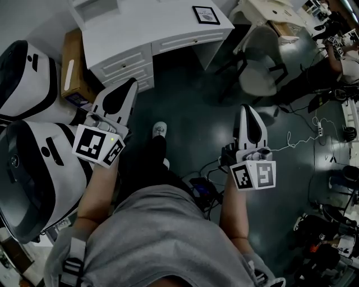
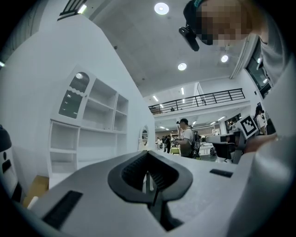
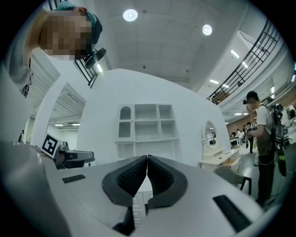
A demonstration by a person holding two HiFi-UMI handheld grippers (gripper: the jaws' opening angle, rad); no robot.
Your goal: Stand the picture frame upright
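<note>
The picture frame (image 1: 206,14), dark-rimmed with a white print, lies flat on the far right corner of the white desk (image 1: 146,28) in the head view. Both grippers hang over the dark floor, well short of the desk. My left gripper (image 1: 132,84) points toward the desk's drawers, its jaws shut with nothing between them (image 2: 148,157). My right gripper (image 1: 247,108) is further right and nearer to me, also shut and empty (image 3: 147,159). Neither gripper view shows the frame.
A white chair (image 1: 261,61) stands right of the desk and a cardboard box (image 1: 73,61) left of it. Large white rounded units (image 1: 33,162) crowd the left side. Cables (image 1: 297,137) trail over the floor. A white shelf unit (image 3: 148,125) and a standing person (image 3: 264,134) lie ahead.
</note>
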